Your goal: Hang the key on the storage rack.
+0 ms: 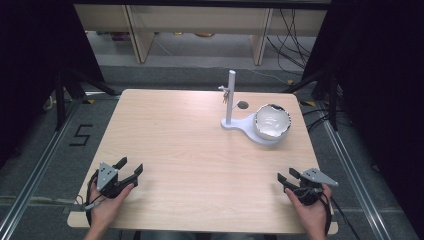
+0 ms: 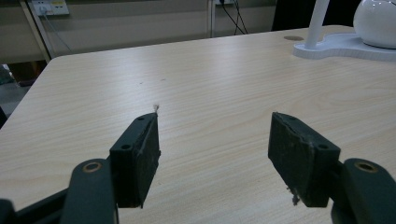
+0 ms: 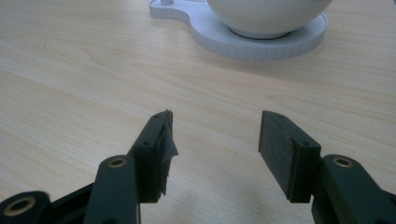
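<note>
The pale wooden table [image 1: 200,145] carried a white stand with an upright post [image 1: 231,107] at its far right, a white bowl [image 1: 272,121] sitting on its round base. Near the front edge, left tool [image 1: 131,169] and right tool [image 1: 289,179] rested well apart, jaws spread, gripping nothing.

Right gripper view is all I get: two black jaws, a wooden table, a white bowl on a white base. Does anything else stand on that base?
Observer: Yes, a tall white post rises from the base, left of the bowl.
Operator: Anything on the post?
Observer: A small item hangs near its top; it is too small to identify.
Operator: Where's the other gripper?
Observer: The left gripper rests near the table's near left corner, jaws open and empty.
</note>
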Motion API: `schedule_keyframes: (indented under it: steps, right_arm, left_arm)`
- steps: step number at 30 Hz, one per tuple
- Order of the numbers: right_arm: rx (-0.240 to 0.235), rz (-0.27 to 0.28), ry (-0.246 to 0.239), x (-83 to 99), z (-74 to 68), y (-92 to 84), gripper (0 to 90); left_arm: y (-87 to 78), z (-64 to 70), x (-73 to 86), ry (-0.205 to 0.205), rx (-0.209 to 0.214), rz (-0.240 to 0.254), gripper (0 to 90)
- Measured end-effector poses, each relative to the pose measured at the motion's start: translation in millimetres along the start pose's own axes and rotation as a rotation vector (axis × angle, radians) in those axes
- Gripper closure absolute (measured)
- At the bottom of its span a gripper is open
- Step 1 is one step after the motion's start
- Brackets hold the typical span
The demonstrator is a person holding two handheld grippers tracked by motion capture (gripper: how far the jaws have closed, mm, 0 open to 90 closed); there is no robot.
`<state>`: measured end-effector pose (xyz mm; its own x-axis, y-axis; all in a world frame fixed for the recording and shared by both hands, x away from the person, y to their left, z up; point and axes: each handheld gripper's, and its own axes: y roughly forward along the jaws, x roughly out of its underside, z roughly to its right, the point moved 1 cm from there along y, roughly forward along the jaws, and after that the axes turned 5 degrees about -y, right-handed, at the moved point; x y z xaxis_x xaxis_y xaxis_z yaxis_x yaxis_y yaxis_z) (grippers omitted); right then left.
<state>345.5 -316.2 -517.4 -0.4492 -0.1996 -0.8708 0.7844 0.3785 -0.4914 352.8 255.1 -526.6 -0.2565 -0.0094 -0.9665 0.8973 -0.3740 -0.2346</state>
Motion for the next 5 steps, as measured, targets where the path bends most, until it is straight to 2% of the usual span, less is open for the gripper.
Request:
schedule_keyframes:
  steps: [2, 3, 5]
  right_arm:
    - [0.0, 0.0, 0.0, 0.0, 0.0, -0.1, 45.9]
    - [-0.002, 0.009, -0.03, -0.1, 2.6, 0.9, 45.9]
    - [-0.001, 0.014, -0.026, -0.1, 2.5, 0.8, 45.8]
  left_arm:
    - [-0.4, -0.6, -0.2, -0.002, -0.002, -0.005, 33.1]
    - [-0.4, -0.7, -0.2, -0.005, -0.002, -0.005, 33.1]
    - [0.2, -0.8, 0.1, -0.009, 0.004, 0.008, 33.1]
